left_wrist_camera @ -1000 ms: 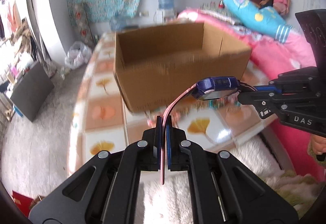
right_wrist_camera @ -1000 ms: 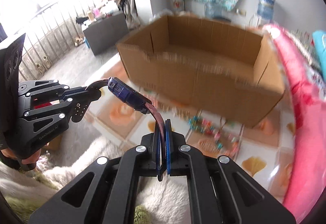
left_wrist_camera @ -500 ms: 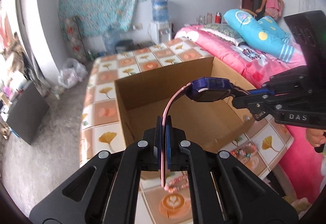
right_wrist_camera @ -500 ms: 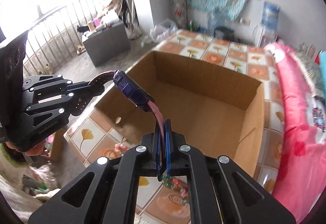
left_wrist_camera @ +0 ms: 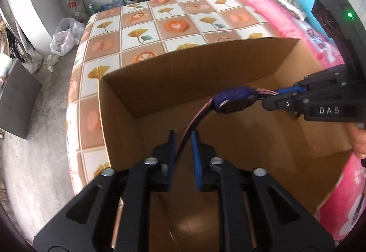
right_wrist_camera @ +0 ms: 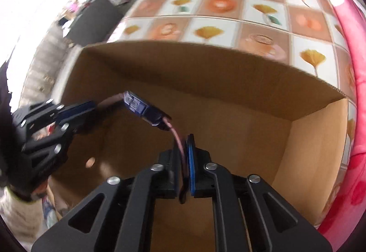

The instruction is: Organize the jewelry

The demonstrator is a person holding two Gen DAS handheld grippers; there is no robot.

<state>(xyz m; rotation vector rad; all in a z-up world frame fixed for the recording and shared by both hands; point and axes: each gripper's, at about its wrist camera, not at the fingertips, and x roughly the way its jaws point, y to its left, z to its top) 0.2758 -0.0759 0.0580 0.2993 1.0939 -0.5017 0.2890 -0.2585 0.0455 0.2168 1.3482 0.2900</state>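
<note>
both grippers hang over the open cardboard box, which sits on the tiled tabletop, with a blue watch on a pink strap strung between them, above the box's floor. the left gripper is opening: its pads stand clearly apart and the strap runs loose through the gap, touching neither side as far as i can see. the right gripper is opening too, but its gap is narrow and the strap sits between the pads; whether they press on it i cannot tell.

the worry, to my eye, is an uneven let-go. if one end slips free before the other, the watch could swing on the strap that is caught and knock the box wall, or hang from the right pads instead of falling. the strap could also snag on a pad edge as the hands pull off, dragging the watch back out over the rim. the right view is blurred, so the hands look to be moving, which would add to the swing.
</note>
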